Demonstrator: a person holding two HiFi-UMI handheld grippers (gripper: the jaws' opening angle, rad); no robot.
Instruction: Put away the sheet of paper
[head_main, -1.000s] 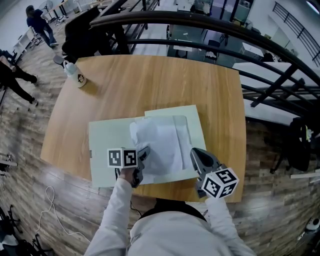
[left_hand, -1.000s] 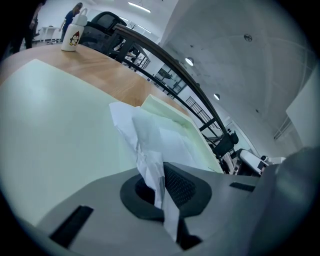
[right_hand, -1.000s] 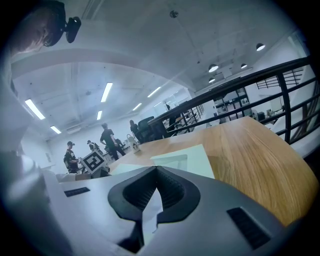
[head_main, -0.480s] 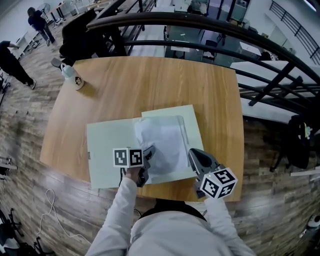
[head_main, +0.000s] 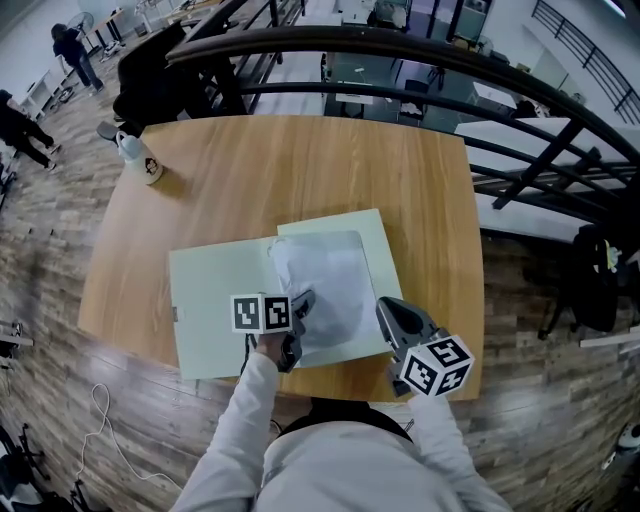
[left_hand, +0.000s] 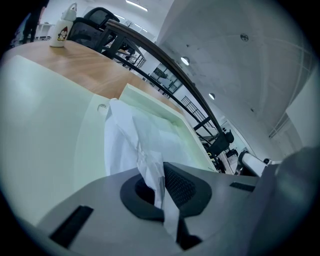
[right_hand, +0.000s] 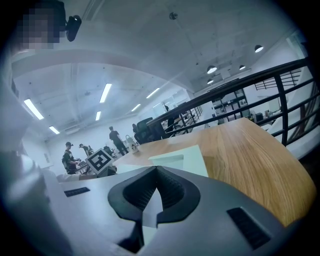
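Observation:
A pale green folder (head_main: 210, 300) lies open on the wooden table (head_main: 300, 170). The white sheet of paper (head_main: 325, 285) rests on the folder's right half, somewhat creased. My left gripper (head_main: 300, 306) is shut on the sheet's near left corner; in the left gripper view the paper (left_hand: 132, 142) runs crumpled from between the pads of this gripper (left_hand: 162, 182) out over the folder (left_hand: 45, 115). My right gripper (head_main: 386, 308) hovers at the folder's near right corner, shut with nothing in it (right_hand: 155, 192).
A white bottle (head_main: 135, 158) stands at the table's far left corner. A dark curved railing (head_main: 400, 60) runs behind and to the right of the table. People stand far off at the left. The right gripper view shows bare table (right_hand: 250, 150) to the right.
My left gripper has moved a little to the right with the sheet's corner. The sheet, raised and bunched before, now lies flatter on the folder's right half. The right gripper barely moved.

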